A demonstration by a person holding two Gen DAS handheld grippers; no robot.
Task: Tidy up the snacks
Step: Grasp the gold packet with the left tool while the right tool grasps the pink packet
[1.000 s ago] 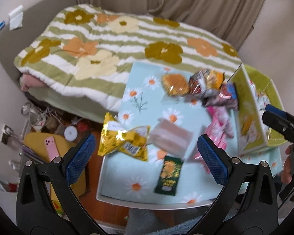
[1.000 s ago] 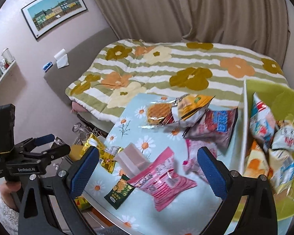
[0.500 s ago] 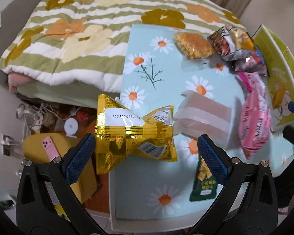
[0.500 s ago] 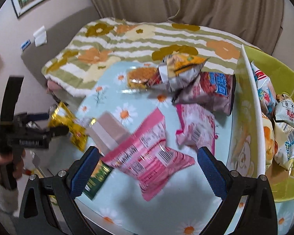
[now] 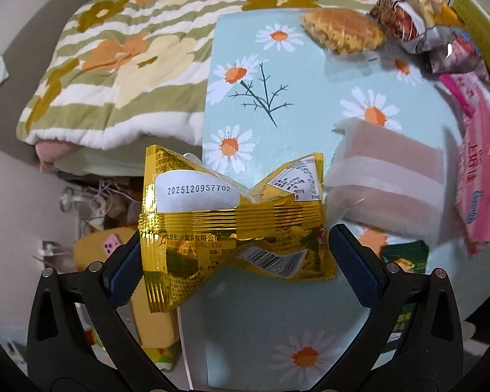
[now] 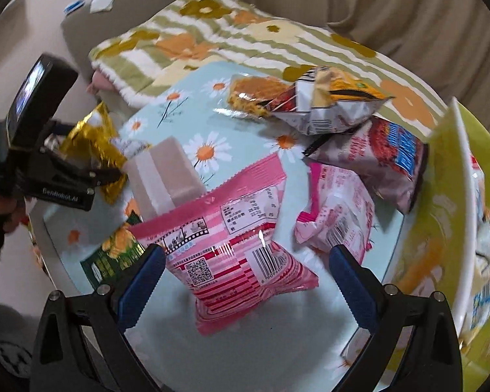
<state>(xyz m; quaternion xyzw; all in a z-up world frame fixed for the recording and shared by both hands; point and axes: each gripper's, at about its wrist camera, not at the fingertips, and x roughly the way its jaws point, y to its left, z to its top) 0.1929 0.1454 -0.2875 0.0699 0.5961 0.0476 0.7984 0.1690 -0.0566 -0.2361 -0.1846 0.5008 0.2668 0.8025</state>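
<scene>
Left wrist: left gripper spread wide, blue pads flanking the gold snack packet at the near-left corner of the daisy-print table, touching or not, cannot tell.

Right wrist: right gripper wide apart, pink striped packet lying between its fingers on the table, unclamped. Yellow-green bin at right, holding bags.
</scene>
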